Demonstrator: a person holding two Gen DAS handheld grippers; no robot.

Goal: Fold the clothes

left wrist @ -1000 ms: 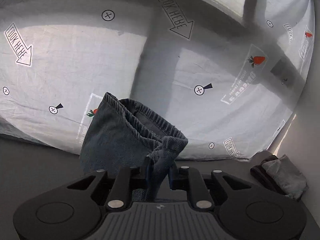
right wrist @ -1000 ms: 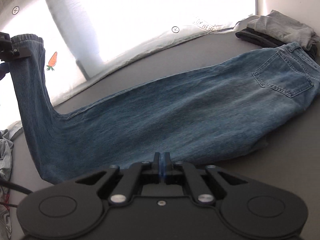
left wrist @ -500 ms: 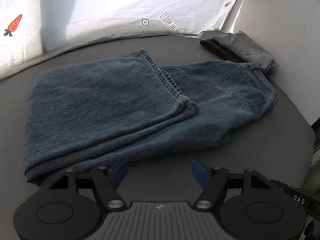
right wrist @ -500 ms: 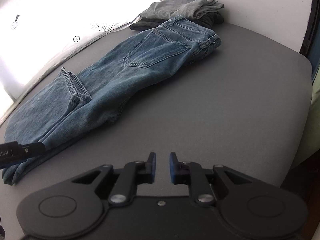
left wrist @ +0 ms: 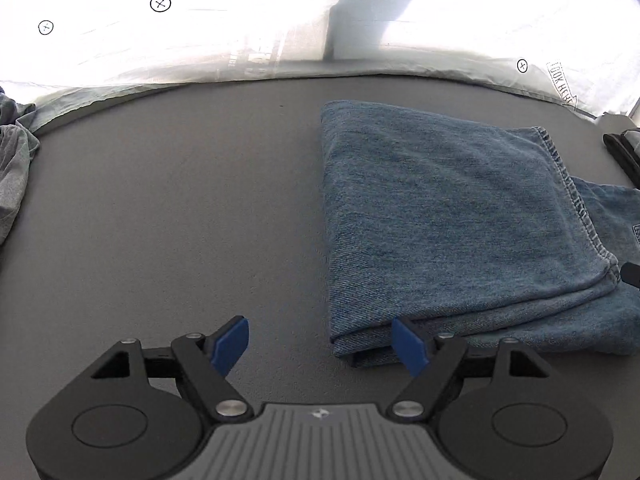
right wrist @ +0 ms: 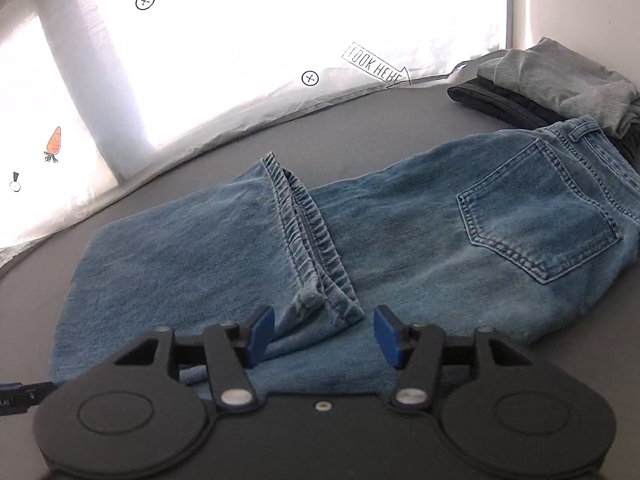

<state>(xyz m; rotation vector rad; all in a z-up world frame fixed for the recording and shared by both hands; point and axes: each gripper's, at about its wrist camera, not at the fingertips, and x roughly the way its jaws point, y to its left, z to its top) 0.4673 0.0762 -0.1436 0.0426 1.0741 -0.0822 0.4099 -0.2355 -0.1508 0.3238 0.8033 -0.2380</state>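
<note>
The grey worktop [left wrist: 168, 208] fills most of what you see, with a white printed sheet [right wrist: 248, 40] hanging behind it, marked with carrots, crossed circles and "LOOK HERE" arrows.

Your jeans [right wrist: 420, 240] lie flat on the worktop, folded once: the leg half is laid back over the upper half, so the 2 hems [right wrist: 308, 236] cross the middle of the garment and the back pocket [right wrist: 536, 232] stays uncovered toward the waistband. In the left wrist view the fold edge of the jeans [left wrist: 440, 216] runs straight away from you, with bare worktop to its left.

Beyond the waistband, in the far right corner, a stack of folded clothes [right wrist: 560, 80] sits with a grey piece on top of a dark one; the waistband reaches its near edge, though you cannot tell whether they touch. A loose grey garment [left wrist: 14, 168] lies at the far left edge of the worktop, well apart from the jeans.

Your left gripper [left wrist: 320, 346] is spread and its jaws are opening, pinching nothing; the near corner of the fold lies just ahead of its right finger.

Your right gripper [right wrist: 324, 334] is also spread with its jaws opening. The near end of the hems lies between its fingers, but the blue pads [right wrist: 260, 332] are not pressing on the denim.
</note>
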